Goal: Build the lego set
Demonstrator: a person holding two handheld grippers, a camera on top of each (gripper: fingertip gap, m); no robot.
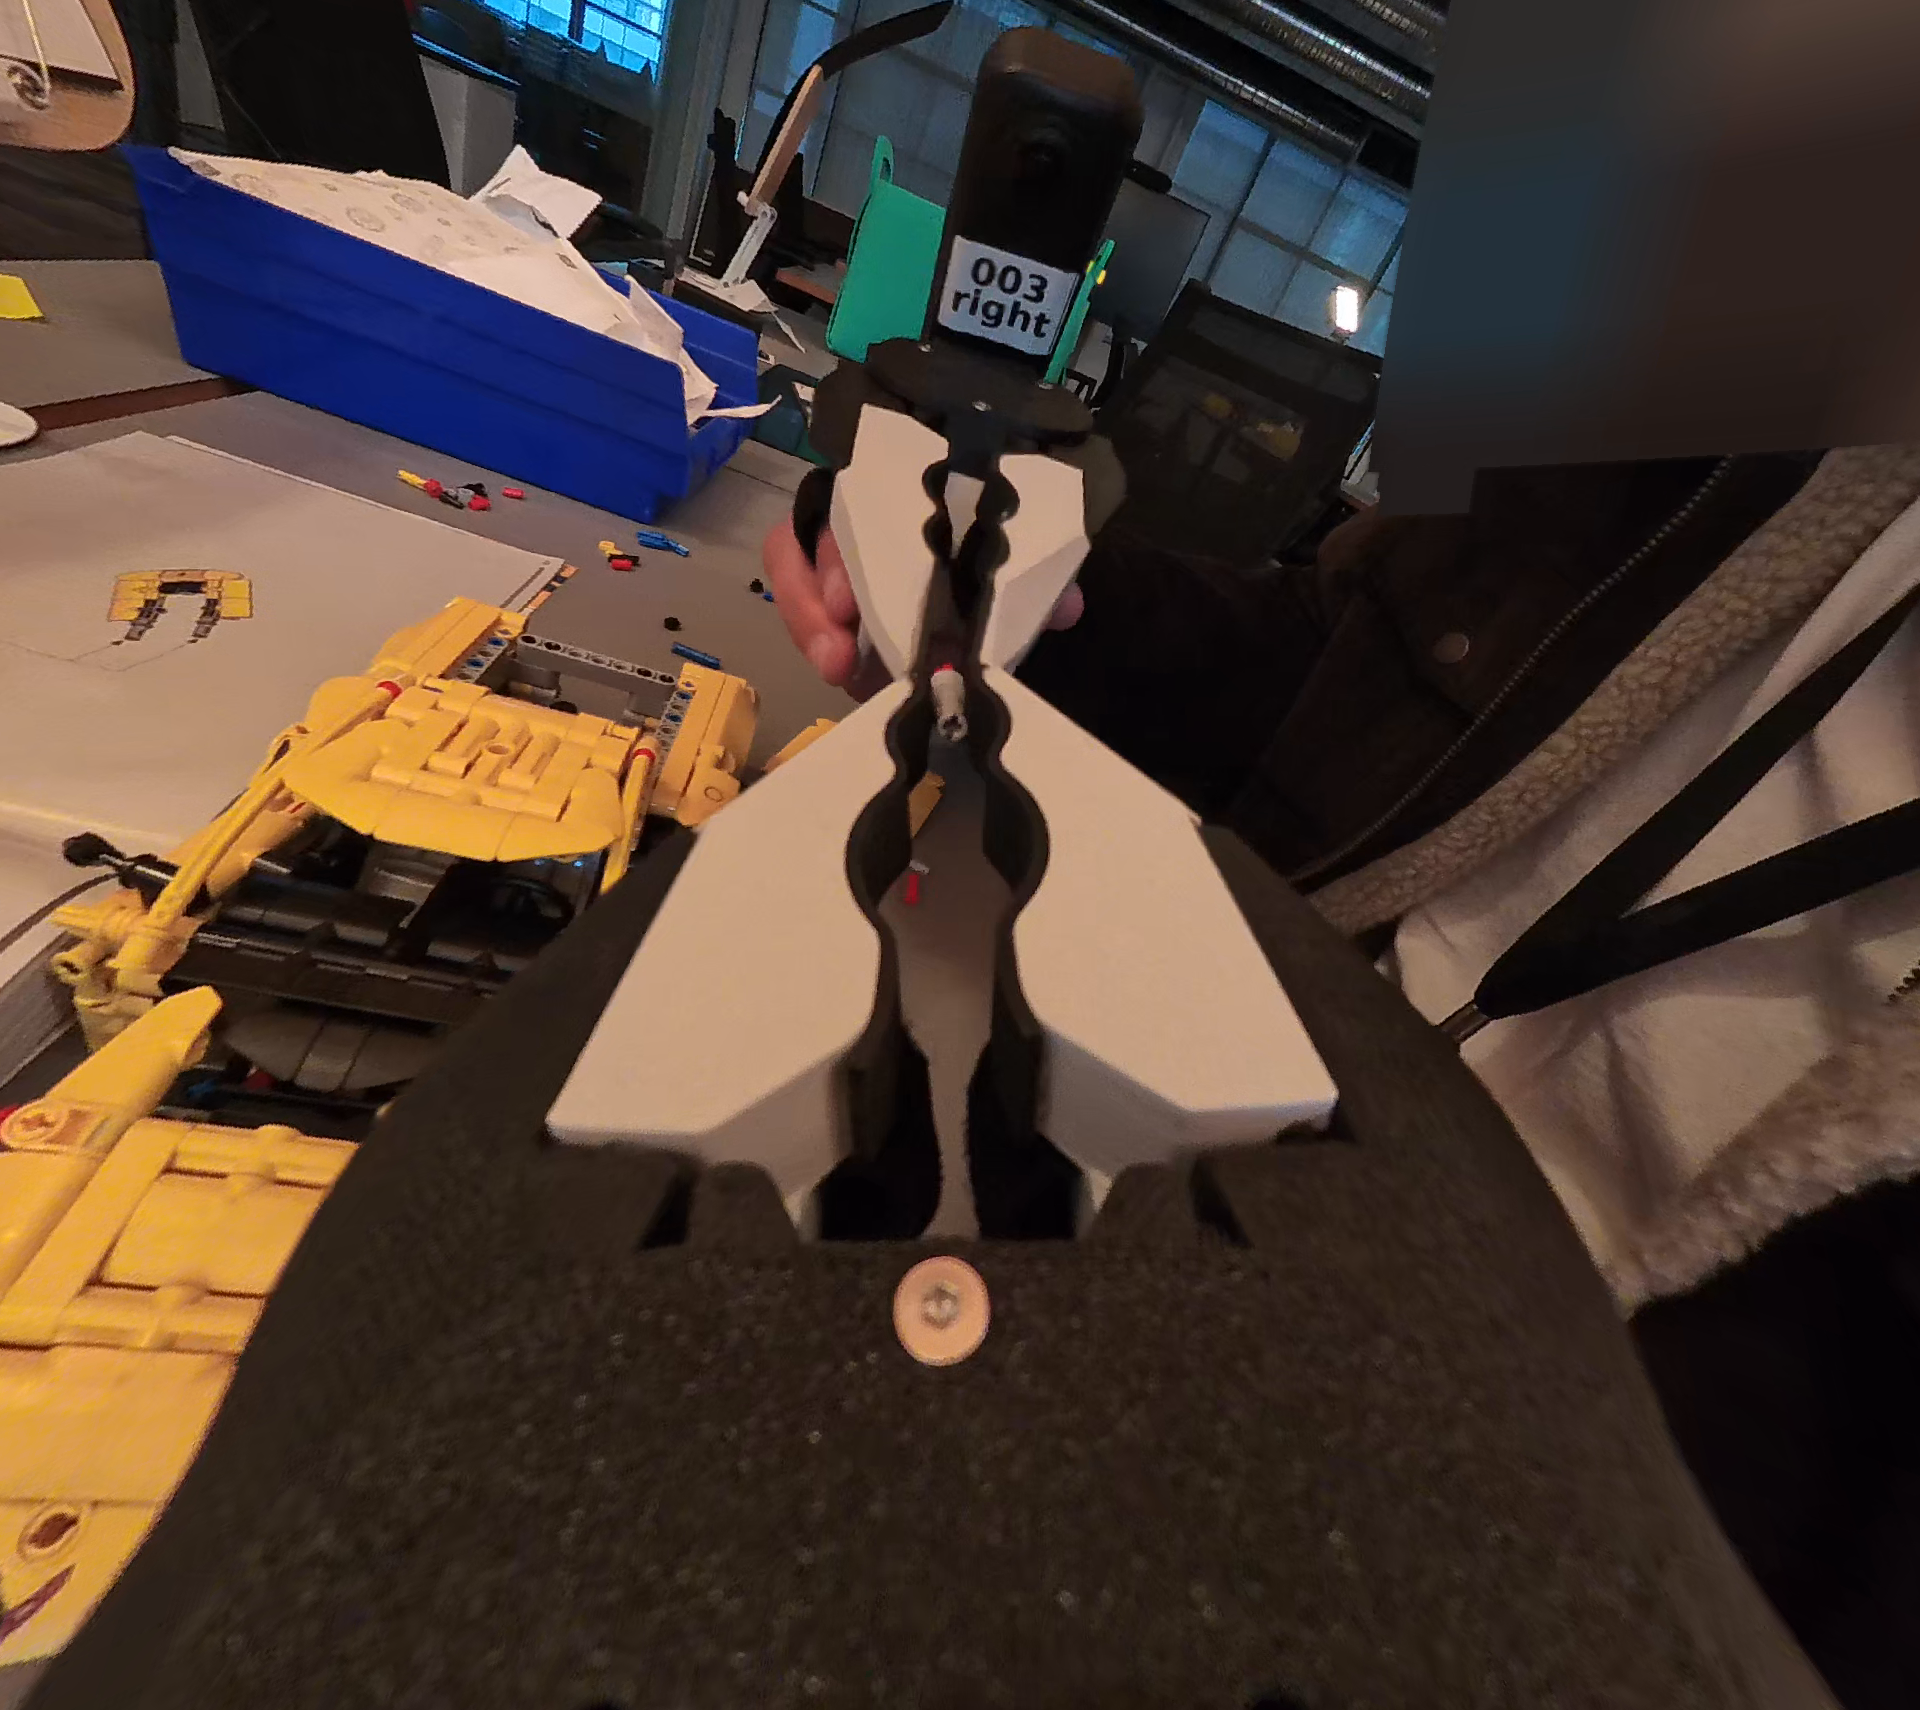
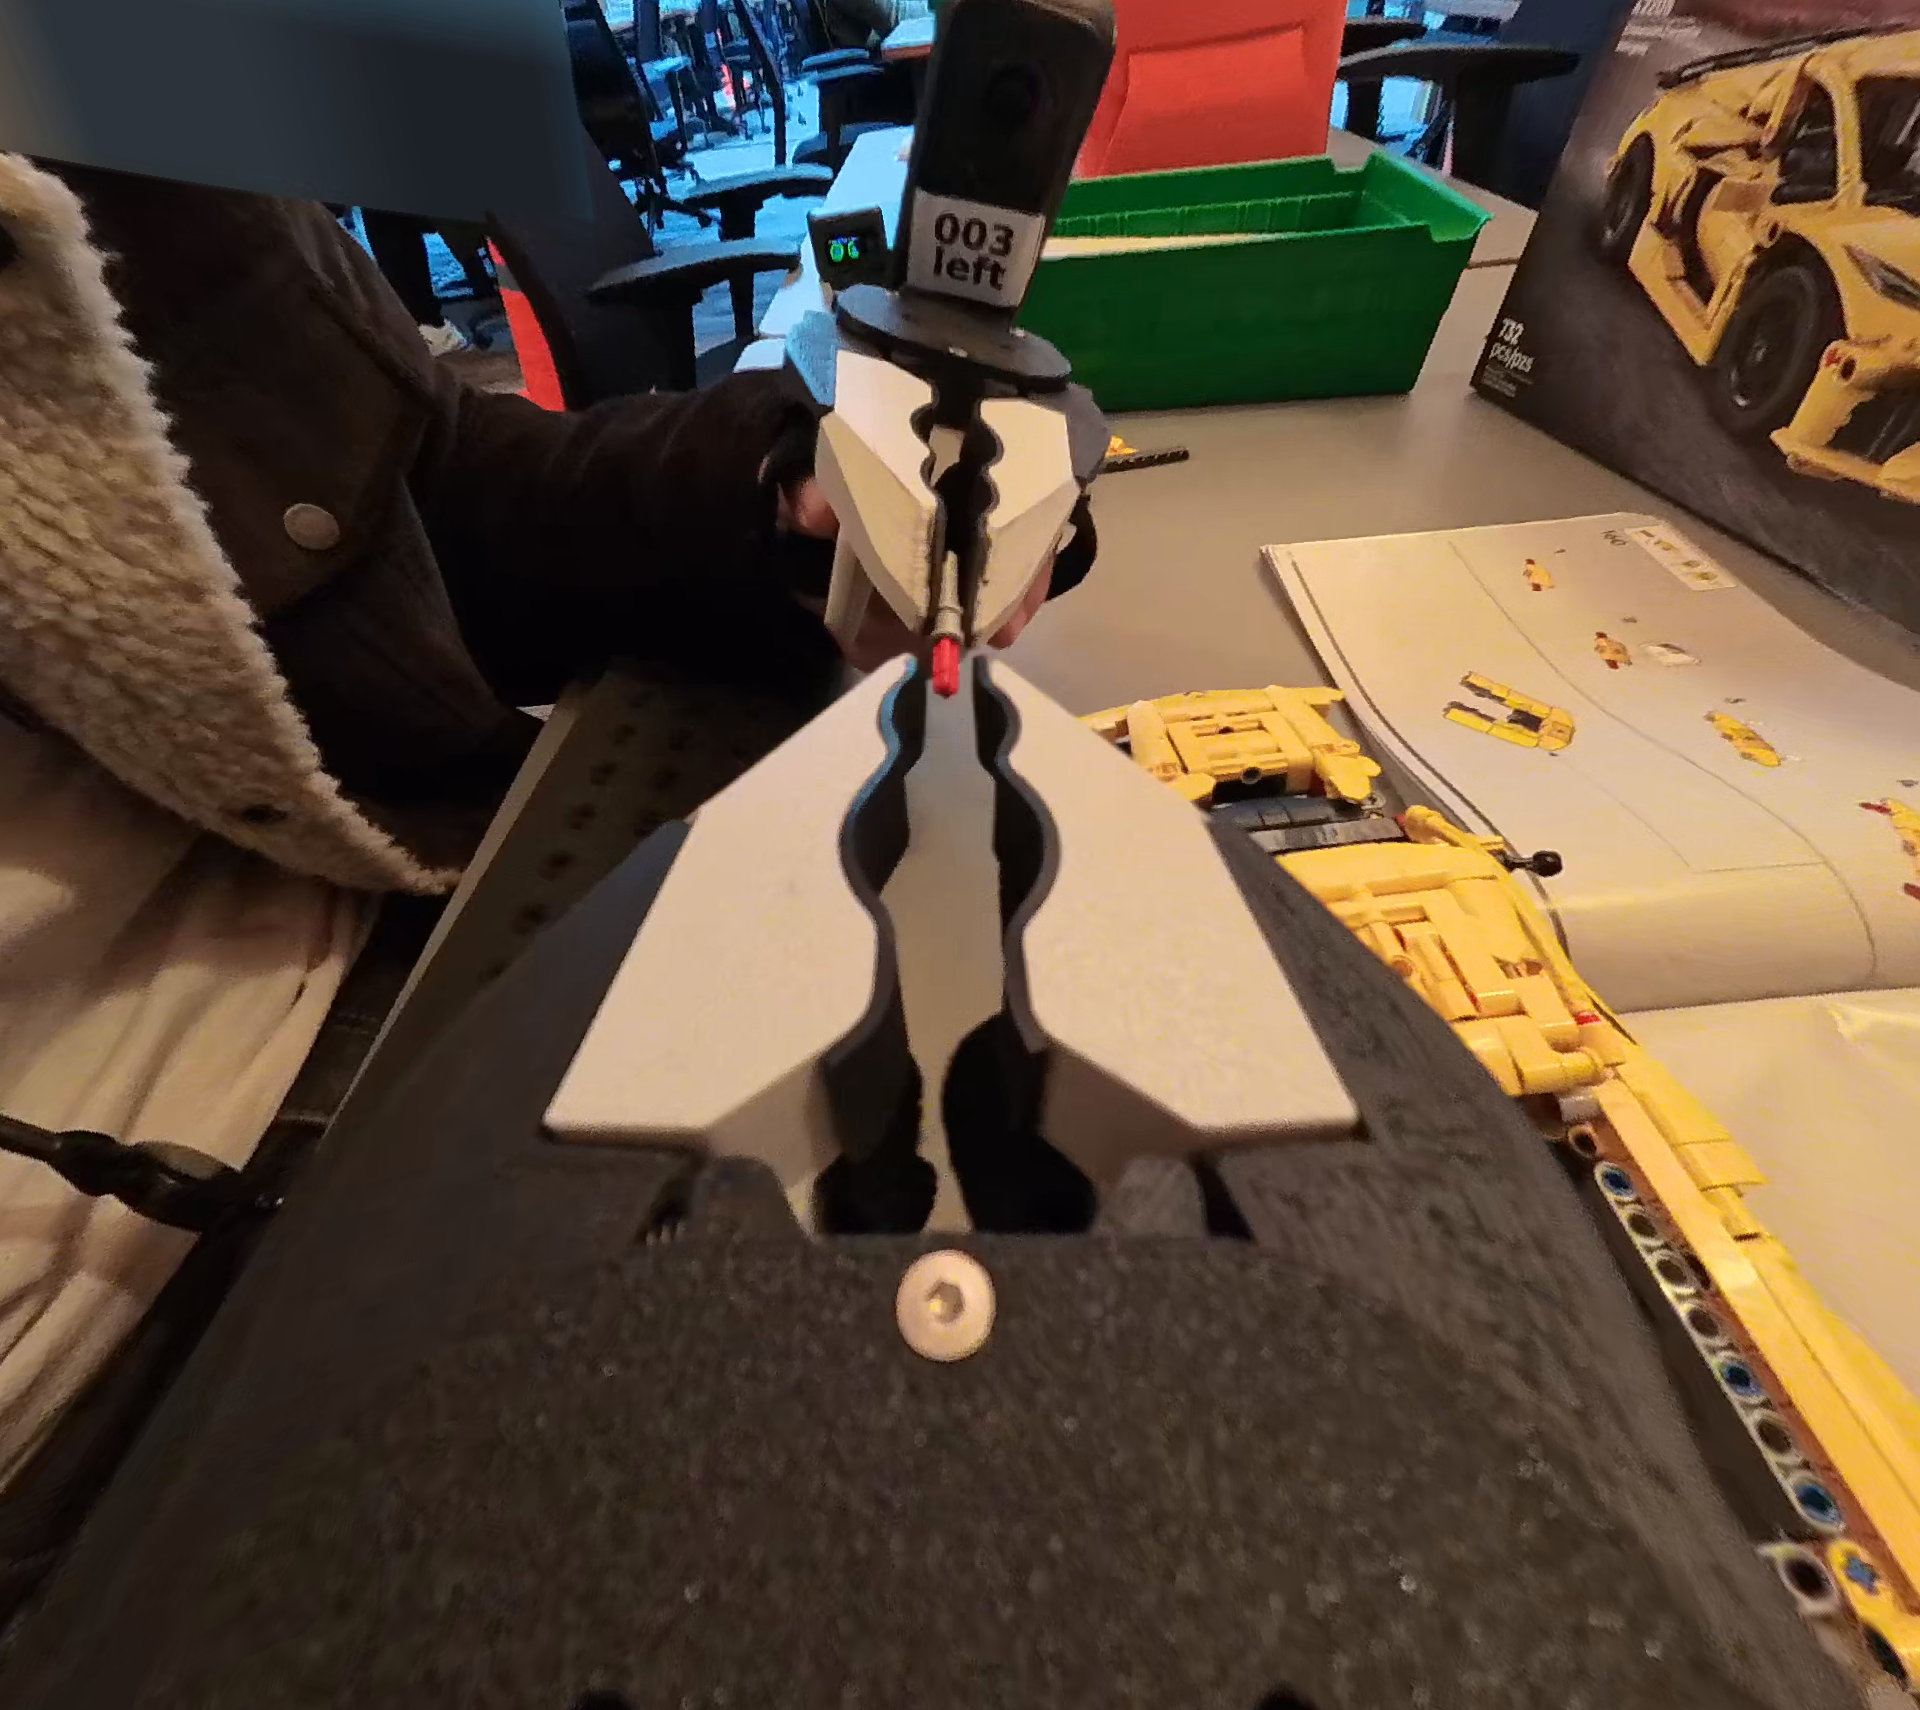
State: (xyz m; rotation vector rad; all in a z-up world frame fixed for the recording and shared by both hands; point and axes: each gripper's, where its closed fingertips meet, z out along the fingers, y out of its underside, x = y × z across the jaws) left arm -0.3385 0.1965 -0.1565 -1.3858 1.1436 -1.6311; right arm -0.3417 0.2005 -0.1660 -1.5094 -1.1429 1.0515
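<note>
Midair, red pin [image 2: 944, 673] being pinched by right gripper [image 2: 945, 681], grey connector [image 1: 948, 704] by left gripper [image 1: 951, 704]; coaxial alignment being needed for insertion.

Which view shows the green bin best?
The right wrist view: the green bin sits in the open on the table behind the left gripper, with its rim and front wall visible. The left wrist view does not show it; only a blue bin with crumpled paper appears there.

Half-built yellow lego car [image 1: 447, 787] flat on the open instruction booklet [image 2: 1621, 725], loose pins [image 1: 623, 554] beside it.
</note>
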